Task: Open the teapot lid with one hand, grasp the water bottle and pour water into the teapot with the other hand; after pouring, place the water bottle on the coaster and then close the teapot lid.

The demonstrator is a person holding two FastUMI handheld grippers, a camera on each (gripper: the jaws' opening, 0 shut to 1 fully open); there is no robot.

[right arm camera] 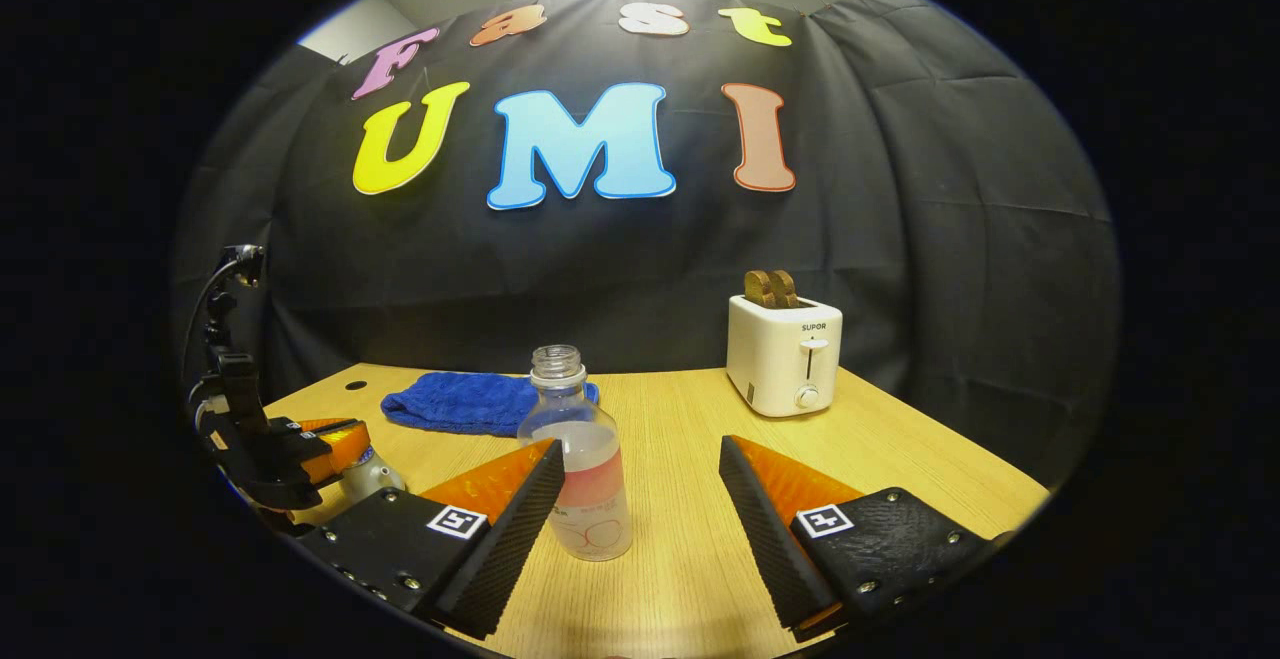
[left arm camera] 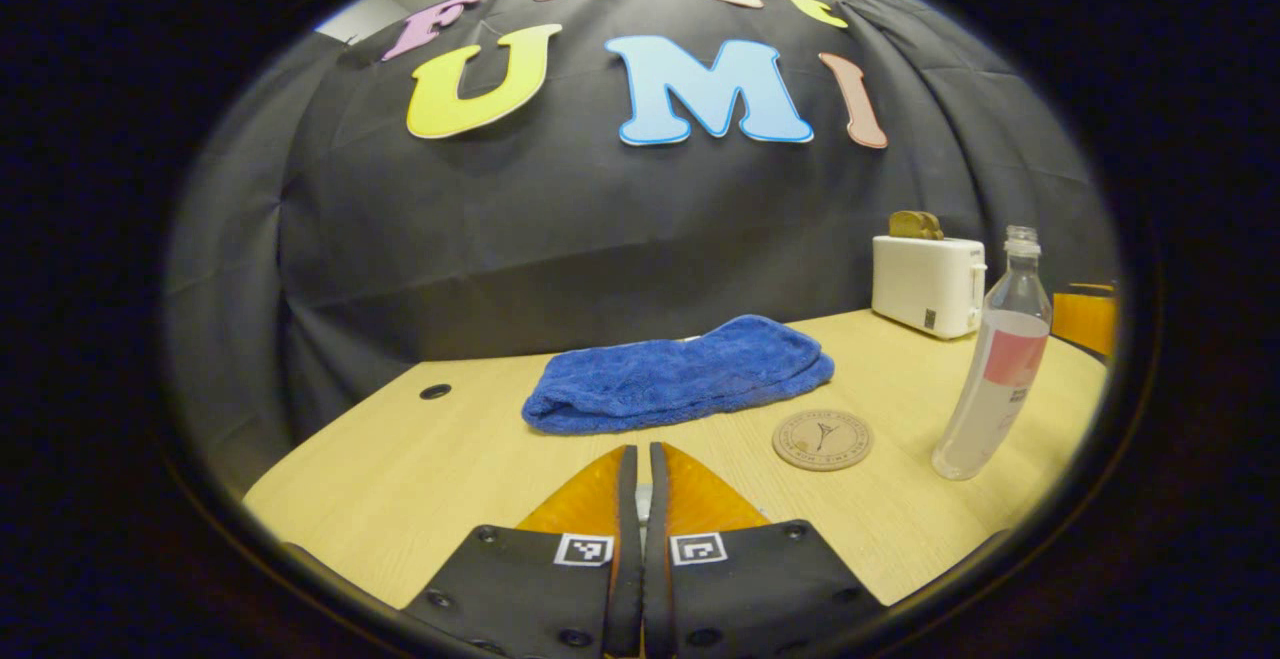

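Pale wooden table [left arm camera: 420, 479] runs back to the booth's black cloth wall, with a folded blue towel [left arm camera: 680, 374] near the middle and a white toaster [right arm camera: 783, 354] holding two slices toward the back. At the bottom of the left gripper view, the left gripper [left arm camera: 640, 484] has its fingers drawn together with just a thin slit between them and nothing held; the round coaster [left arm camera: 822, 439] lies just beyond, to its right. The uncapped water bottle [right arm camera: 583, 464] stands upright on the table beside the coaster. In the right gripper view the right gripper [right arm camera: 640, 499] is spread wide, the bottle standing nearer its left finger, untouched. At that view's left edge, part of a pale teapot [right arm camera: 366, 476] peeks out beside the other gripper.
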